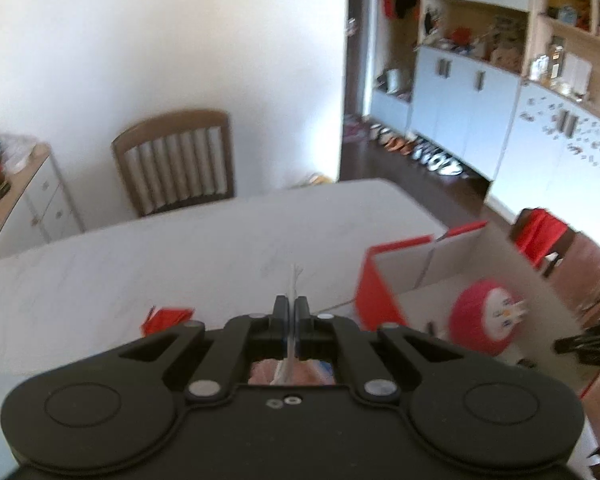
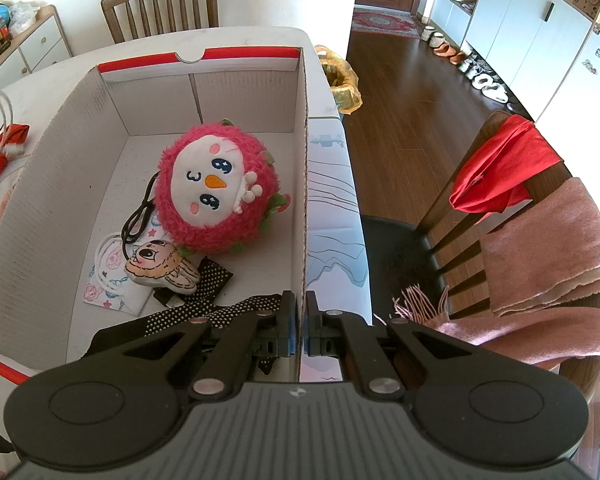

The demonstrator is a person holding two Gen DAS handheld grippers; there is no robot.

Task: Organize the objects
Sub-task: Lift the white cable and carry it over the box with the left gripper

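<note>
Meanwhile left fingers (image 1: 291, 312) pinch a white string (image 1: 294, 280); right fingers (image 2: 302, 312) clamp the box wall (image 2: 304, 160).

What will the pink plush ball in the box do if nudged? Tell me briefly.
The pink plush ball looks round and fuzzy, so it would probably roll a little, then stop against the box wall. It seems soft and light, likely squashing rather than slipping when pinched.

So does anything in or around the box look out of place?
Mostly the red item with white string, lying on the table left of the box rather than inside it beside the pink plush.
</note>
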